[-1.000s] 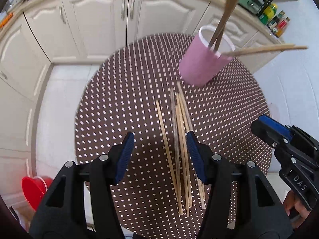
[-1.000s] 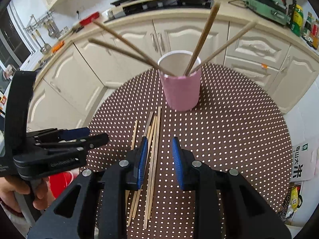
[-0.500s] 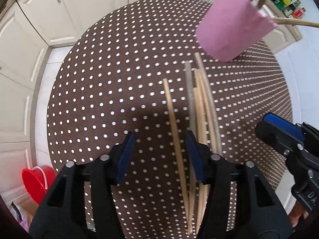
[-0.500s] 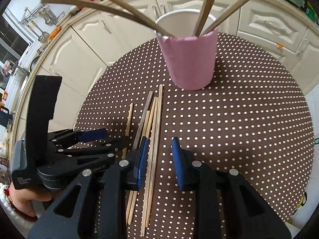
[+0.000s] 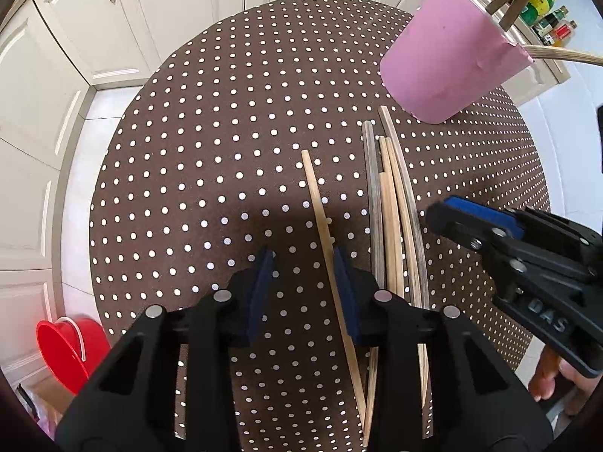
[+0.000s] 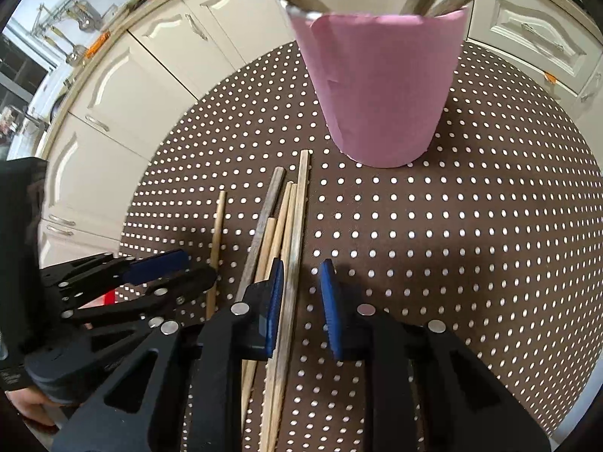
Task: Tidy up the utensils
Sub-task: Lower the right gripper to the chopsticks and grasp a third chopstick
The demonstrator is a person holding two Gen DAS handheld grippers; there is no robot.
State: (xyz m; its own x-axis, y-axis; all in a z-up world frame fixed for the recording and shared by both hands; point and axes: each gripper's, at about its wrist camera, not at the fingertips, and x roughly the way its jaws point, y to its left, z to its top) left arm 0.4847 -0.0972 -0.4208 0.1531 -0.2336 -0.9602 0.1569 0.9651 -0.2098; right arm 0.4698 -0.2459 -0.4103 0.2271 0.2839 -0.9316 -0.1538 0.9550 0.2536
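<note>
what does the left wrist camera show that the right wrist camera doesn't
Only the left wrist view shows a red bucket on the floor. Only the right wrist view shows the inside of the pink cup and hanging kitchen tools on the far wall. Both show the cup, the loose chopsticks on the dotted table, the left gripper and the right gripper.

We are in a home kitchen: cream cabinet doors (image 5: pixel 241 19) wrap behind the dotted counter (image 5: pixel 226 150), with hanging ladles (image 6: pixel 75 26) beyond.
</note>
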